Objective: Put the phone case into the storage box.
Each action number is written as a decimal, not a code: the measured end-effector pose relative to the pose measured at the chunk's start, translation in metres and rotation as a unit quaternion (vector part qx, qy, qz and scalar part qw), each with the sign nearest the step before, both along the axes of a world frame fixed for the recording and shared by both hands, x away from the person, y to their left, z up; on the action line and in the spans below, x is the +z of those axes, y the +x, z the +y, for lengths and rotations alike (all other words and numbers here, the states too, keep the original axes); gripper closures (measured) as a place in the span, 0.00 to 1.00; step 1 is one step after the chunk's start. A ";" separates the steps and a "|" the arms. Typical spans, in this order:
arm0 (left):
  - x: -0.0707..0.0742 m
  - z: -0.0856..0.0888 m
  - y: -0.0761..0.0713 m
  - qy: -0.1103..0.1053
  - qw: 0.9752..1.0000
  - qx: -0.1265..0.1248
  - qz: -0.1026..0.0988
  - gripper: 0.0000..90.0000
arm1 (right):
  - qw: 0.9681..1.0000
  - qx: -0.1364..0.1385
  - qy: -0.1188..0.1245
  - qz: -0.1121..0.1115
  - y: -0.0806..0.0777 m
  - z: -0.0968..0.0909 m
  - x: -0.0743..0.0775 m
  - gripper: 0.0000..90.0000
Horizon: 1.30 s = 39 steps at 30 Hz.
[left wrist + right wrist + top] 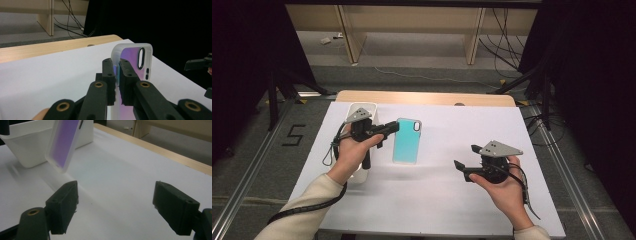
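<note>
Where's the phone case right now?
In the high view the phone case is left of centre, clamped by the left tool above the white table, beside the white tray.

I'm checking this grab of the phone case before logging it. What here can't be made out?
- Phone case: lower end cut off by the left gripper view's bottom edge, behind the left tool.
- White bin: contents hidden in the high view by hand and tool.
- Case top in the right gripper view: cut off by the frame edge.
- Right tool: open, holds nothing.

White tray [371, 106] on table [437, 195].
</note>
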<state>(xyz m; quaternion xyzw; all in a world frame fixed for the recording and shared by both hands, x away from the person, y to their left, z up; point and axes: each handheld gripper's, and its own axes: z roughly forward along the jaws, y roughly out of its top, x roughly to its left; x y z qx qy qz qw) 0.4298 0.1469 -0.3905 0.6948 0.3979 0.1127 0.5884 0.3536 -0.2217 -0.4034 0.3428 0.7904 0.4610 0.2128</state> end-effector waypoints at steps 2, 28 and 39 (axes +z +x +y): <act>0.000 0.000 0.000 0.000 1.000 -0.001 0.000 0.93 | 1.000 -0.002 0.001 -0.005 -0.001 -0.003 -0.002 0.24; 0.011 0.012 0.000 -0.003 1.000 0.004 -0.016 0.93 | 0.999 -0.016 0.029 -0.016 -0.013 -0.020 -0.013 0.21; 0.017 0.021 0.001 -0.006 1.000 0.015 -0.019 0.93 | 0.999 -0.023 0.040 -0.011 -0.018 -0.024 -0.015 0.21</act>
